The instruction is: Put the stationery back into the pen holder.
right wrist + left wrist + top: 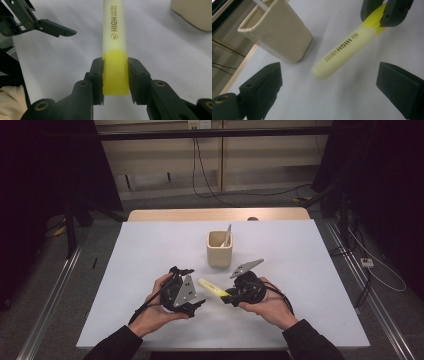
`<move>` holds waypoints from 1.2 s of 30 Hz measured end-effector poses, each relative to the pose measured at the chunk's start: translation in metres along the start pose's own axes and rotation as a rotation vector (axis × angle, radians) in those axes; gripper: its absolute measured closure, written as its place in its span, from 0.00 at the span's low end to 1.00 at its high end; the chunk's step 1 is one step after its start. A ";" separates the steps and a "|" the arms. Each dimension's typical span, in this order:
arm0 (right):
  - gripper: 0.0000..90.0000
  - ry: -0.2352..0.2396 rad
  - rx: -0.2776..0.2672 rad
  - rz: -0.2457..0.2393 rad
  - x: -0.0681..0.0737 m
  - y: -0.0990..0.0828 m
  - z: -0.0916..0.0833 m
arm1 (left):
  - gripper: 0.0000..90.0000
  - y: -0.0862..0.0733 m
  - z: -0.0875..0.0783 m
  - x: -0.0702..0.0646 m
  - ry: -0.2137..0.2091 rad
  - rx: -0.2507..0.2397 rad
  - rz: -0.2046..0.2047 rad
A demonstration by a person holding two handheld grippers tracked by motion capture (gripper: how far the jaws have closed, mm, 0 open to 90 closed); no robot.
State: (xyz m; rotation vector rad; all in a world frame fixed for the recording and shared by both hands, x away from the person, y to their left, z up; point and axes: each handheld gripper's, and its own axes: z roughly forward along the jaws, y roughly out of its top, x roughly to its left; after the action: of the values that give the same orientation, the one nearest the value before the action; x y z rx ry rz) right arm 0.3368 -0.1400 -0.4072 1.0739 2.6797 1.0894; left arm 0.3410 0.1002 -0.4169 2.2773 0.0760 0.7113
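Gripping the yellow plastic highlighter pen (115, 50) by its darker end, my right gripper (115, 80) clamps firm; left gripper (329, 87) gapes ahead of its pale, probably capped tip, so I'll centre before squeezing.

The cup (219, 249) stood mid-table, the one fixed obstacle, just beyond the highlighter (212, 288). The highlighter, clamped in the right gripper (231, 298), jutted across the gap toward the left gripper (192, 305), whose jaws stood wide. To either side and behind the cup, the table (305, 270) lay free for passage.
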 end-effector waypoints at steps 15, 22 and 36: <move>0.75 0.028 0.004 -0.025 0.008 0.012 0.003 | 0.32 0.007 0.003 -0.027 0.129 0.050 0.311; 0.75 0.042 0.013 -0.037 0.009 0.013 0.007 | 0.52 0.006 0.008 -0.038 0.175 0.081 0.434; 0.75 0.074 -0.025 -0.018 0.005 0.014 0.009 | 0.82 0.009 0.014 -0.055 0.258 0.150 0.552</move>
State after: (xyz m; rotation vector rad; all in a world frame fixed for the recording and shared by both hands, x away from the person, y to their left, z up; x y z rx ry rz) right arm 0.3436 -0.1240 -0.4042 1.0236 2.7183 1.1786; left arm 0.2997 0.0704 -0.4445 2.3506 -0.4053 1.3202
